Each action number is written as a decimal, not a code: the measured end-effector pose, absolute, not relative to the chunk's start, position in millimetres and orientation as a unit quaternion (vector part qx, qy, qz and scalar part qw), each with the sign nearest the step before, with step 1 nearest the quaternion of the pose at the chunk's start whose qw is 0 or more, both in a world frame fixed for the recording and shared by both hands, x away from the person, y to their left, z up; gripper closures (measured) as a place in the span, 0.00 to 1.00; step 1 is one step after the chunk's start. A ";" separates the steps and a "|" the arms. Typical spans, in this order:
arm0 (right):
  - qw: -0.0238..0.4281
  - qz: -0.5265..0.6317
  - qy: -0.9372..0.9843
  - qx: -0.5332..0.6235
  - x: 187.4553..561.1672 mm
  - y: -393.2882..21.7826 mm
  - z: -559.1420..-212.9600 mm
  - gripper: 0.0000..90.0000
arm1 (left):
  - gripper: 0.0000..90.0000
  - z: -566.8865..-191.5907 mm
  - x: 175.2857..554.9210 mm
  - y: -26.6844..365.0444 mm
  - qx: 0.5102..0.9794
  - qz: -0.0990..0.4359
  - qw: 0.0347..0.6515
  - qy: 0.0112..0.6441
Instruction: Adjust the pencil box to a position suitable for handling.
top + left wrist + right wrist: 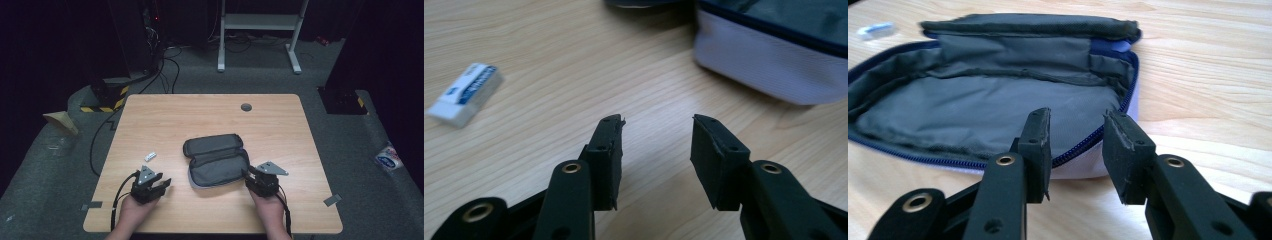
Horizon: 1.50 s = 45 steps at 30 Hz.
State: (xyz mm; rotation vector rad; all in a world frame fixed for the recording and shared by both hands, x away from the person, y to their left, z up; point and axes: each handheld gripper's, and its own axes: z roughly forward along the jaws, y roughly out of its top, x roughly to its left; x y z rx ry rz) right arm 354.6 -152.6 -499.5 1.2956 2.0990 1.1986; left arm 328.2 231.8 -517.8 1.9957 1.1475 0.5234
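High view | soft grey fabric pouch (216, 161) unzipped | left claw (161, 183), right claw (248, 176) apart, empty

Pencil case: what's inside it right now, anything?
The open pencil case shows bare grey lining across its floor, with nothing lying on it. The folded-back flap along the far side covers whatever is beneath it. The eraser lies outside on the table.

a wooden table (280, 120) with a grey round cap (246, 107); a white stand (260, 22) on the floor behind.
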 end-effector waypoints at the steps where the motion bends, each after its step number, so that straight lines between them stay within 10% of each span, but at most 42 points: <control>1: 0.194 0.431 0.749 0.464 352.4 -150.4 -499.4 0.70 | 0.63 -517.8 328.4 229.8 0.782 0.204 0.382 0.448; 45: 0.177 0.432 0.763 0.447 362.8 -116.0 -504.7 0.59 | 0.75 -518.0 360.8 219.1 0.754 0.196 0.399 0.483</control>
